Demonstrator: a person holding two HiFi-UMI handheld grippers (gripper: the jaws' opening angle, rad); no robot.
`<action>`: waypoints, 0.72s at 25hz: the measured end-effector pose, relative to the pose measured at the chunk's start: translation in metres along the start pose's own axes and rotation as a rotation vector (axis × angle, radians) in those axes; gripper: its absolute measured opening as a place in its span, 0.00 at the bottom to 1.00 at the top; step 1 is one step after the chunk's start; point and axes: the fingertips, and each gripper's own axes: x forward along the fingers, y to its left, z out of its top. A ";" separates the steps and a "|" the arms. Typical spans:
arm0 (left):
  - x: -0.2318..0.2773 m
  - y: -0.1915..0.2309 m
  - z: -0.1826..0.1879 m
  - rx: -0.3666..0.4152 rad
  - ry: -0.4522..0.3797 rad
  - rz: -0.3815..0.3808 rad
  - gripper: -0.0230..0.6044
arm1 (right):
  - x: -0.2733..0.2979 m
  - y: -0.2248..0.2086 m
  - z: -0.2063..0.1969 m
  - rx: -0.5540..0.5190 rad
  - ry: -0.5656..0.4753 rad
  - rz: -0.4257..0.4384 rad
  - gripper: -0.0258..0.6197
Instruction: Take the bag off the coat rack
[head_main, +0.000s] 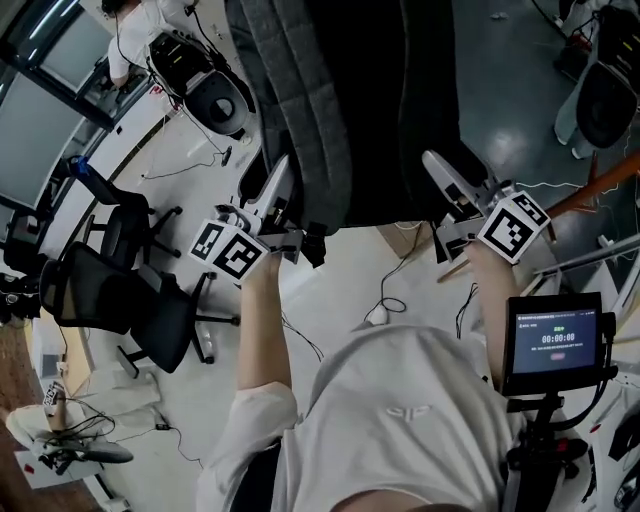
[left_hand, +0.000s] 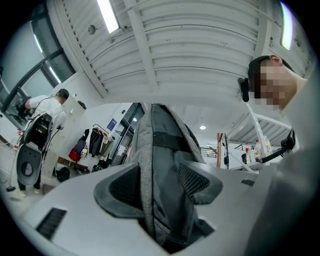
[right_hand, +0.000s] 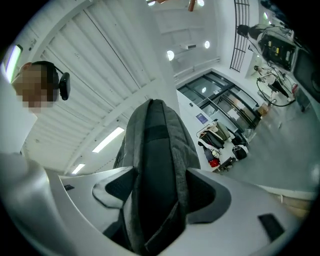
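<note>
In the head view I see the dark gray bag (head_main: 330, 110) in the far middle, with my left gripper (head_main: 283, 185) touching its left side and my right gripper (head_main: 447, 180) touching its right side. In the left gripper view, the left gripper (left_hand: 160, 186) pinches the bag (left_hand: 165, 132) with both fingers, and the bag fills the gap between them. In the right gripper view, the right gripper (right_hand: 159, 192) squeezes the bag (right_hand: 155, 132) the same way, with its fingers pressed on both sides.

bag (left_hand: 165, 150): grey woven cloth, matt | jaws: smooth white plastic, dark textured pads (left_hand: 192, 180)
</note>
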 end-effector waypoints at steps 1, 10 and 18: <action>-0.002 0.003 -0.006 -0.014 0.010 0.004 0.45 | -0.001 -0.002 -0.006 0.009 0.010 -0.010 0.56; -0.008 0.019 -0.046 -0.109 0.079 0.024 0.45 | -0.013 -0.021 -0.038 0.062 0.075 -0.089 0.56; -0.007 0.026 -0.056 -0.155 0.115 0.024 0.45 | -0.016 -0.026 -0.047 0.085 0.094 -0.127 0.56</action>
